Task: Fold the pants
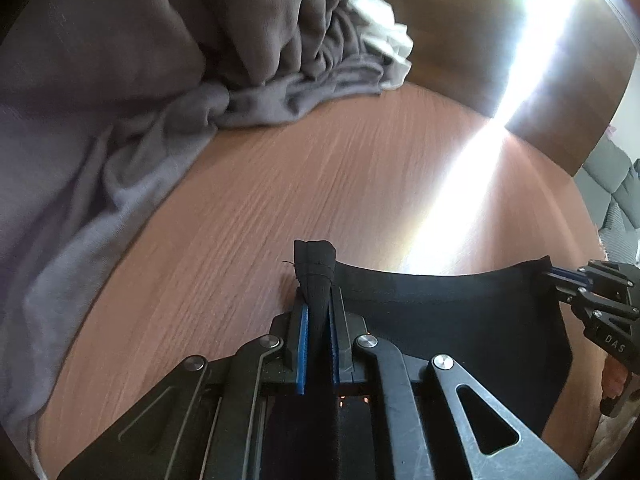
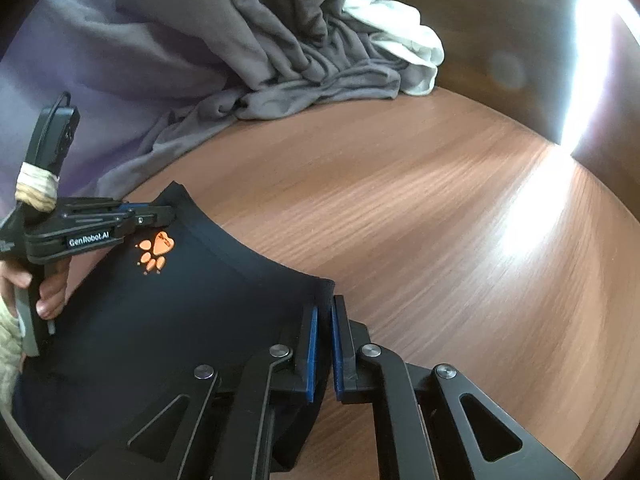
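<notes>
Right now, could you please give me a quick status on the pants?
Left tongs shut on black pants, bunched edge. Right tongs shut on opposite corner. Pants stretched between, over wooden table. Grey fabric pile behind, not touching.

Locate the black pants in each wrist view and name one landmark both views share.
Left wrist view: the black pants lie lower right, stretched between the left gripper and the right gripper.
Right wrist view: lower left, orange paw print showing.
Shared landmark: the crumpled grey fabric pile on the wooden table.
</notes>
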Tool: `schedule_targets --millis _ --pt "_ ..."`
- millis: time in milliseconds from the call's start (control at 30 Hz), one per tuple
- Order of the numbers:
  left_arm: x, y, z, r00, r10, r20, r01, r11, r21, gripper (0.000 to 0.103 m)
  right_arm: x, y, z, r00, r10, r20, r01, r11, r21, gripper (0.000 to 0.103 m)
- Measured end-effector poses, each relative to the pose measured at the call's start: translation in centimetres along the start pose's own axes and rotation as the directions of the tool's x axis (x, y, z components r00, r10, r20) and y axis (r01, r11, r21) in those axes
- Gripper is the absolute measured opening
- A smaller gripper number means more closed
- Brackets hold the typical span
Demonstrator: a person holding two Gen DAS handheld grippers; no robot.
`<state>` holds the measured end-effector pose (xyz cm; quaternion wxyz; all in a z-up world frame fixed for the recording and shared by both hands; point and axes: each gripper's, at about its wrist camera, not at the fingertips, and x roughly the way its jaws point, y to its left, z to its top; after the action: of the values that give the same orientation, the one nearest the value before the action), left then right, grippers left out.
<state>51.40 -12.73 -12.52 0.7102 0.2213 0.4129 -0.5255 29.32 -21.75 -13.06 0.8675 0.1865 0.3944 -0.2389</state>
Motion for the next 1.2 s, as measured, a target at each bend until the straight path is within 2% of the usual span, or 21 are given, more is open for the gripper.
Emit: schedule_targets --millis 200,300,367,567,733,967,1200 --pt "-4.0 -0.9 -0.1 0.993 0.036 0.109 -0.037 0.999 0.011 0.01 -3.4 1.1 0.8 0.997 0.024 0.073 -0.02 0.998 -0.059 0.007" --pt "-6.5 -0.9 -0.8 0.984 0.058 0.169 -0.057 0.998 -0.008 0.01 -5.6 2.2 1.1 0.992 0.051 0.118 -0.039 0.995 -0.097 0.007" --pt "-8.2 -0.7 -1.5 0.975 0.095 0.2 -0.093 0.996 -0.017 0.01 -7.2 3.2 1.2 0.986 0.07 0.151 -0.05 0.99 -0.131 0.007" --pt "-13.7 -0.5 -4.0 0.931 0.18 0.317 -0.169 0.984 -0.061 0.01 -10.7 6.0 0.4 0.972 0.147 0.182 -0.107 0.972 -0.211 0.007" --pt "-16.5 -0.9 -6.5 0.898 0.244 0.365 -0.228 0.97 -0.087 0.01 -13.0 8.4 -0.9 0.96 0.224 0.167 -0.171 0.944 -0.282 0.007" --pt "-19.0 -0.9 -11.4 0.843 0.374 0.388 -0.317 0.926 -0.204 0.011 -15.2 11.7 -3.2 0.938 0.328 0.111 -0.265 0.886 -0.38 0.007" --pt "-19.3 -0.5 -15.6 0.839 0.415 0.352 -0.308 0.895 -0.322 0.013 -14.9 14.1 -5.6 0.915 0.403 -0.021 -0.371 0.818 -0.44 0.007"
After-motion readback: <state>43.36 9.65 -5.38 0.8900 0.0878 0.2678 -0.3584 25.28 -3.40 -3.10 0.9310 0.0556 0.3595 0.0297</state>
